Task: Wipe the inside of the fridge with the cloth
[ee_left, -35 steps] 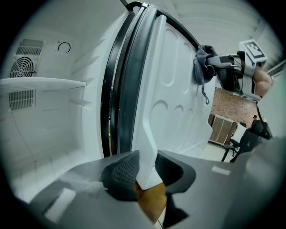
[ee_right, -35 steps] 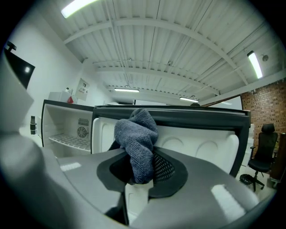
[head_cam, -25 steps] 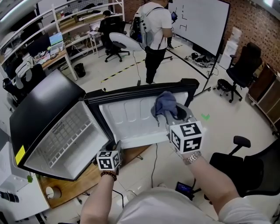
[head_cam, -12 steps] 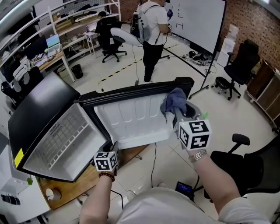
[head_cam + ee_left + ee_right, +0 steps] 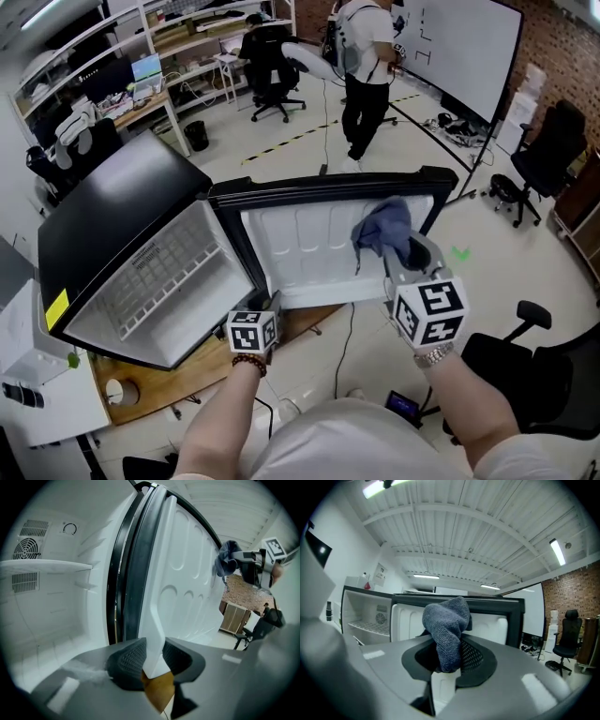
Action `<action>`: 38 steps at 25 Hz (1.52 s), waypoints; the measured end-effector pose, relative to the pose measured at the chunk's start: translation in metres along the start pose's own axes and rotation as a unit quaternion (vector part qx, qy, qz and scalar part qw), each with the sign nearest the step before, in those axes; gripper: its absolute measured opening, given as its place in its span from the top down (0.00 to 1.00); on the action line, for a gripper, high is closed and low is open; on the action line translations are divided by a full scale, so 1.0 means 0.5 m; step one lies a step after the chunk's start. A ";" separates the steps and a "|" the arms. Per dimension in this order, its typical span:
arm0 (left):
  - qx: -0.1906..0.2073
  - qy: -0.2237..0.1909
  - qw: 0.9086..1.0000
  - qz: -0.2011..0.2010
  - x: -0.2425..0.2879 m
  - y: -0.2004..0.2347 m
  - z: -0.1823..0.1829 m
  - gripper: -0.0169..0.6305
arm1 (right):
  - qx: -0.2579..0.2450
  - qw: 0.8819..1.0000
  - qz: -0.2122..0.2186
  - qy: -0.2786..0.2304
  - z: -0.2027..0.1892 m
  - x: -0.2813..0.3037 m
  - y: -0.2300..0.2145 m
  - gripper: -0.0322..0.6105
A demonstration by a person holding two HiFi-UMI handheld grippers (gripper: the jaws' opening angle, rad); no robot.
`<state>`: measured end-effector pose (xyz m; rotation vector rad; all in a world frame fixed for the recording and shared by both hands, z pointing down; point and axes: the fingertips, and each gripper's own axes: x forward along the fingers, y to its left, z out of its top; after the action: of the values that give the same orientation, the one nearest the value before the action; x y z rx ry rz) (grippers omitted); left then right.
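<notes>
My right tongs (image 5: 401,248) are clenched on a bunched blue cloth (image 5: 382,228), which sticks up out of the jaws. My left tongs (image 5: 273,305) are clamped on the lower edge of the open fridge door (image 5: 300,246), near its hinge-side corner.

The cloth is at the end of the door's white inner panel farthest from the hinge. I cannot tell whether it touches the panel. The panel's long axis runs left to right across the head view, so most of it lies to the cloth's left. Past the hinge, further left again, is the fridge cavity (image 5: 159,281).

My left tongs are nearer the cavity but are busy with the door. I judge the next wipe has to run leftward, along the panel toward the hinge.
</notes>
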<state>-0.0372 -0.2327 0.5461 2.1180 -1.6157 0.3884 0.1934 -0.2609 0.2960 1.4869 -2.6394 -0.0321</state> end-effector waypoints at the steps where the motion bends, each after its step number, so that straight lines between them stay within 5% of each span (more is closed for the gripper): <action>1: 0.000 0.001 1.000 -0.001 0.000 0.000 0.000 0.80 | -0.002 1.000 0.020 0.000 -0.001 0.010 0.037 0.84; 8: -0.005 0.001 1.000 -0.008 0.001 -0.002 0.001 0.80 | -0.021 0.990 0.137 0.011 -0.018 0.078 0.275 0.84; 15: -0.010 -0.001 1.000 -0.013 0.001 0.000 0.000 0.80 | -0.042 0.981 0.184 0.050 -0.065 0.140 0.404 0.84; 21: -0.013 -0.002 1.000 -0.015 0.002 0.001 -0.001 0.80 | -0.045 0.982 0.165 0.074 -0.111 0.181 0.422 0.84; 38: -0.011 -0.002 1.000 -0.018 -0.001 0.003 -0.001 0.80 | -0.024 0.993 0.075 0.090 -0.158 0.168 0.273 0.84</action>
<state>-0.0387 -0.2324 0.5463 2.1297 -1.5753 0.3528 0.0426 -0.2587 0.3917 1.2112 -2.5762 0.0484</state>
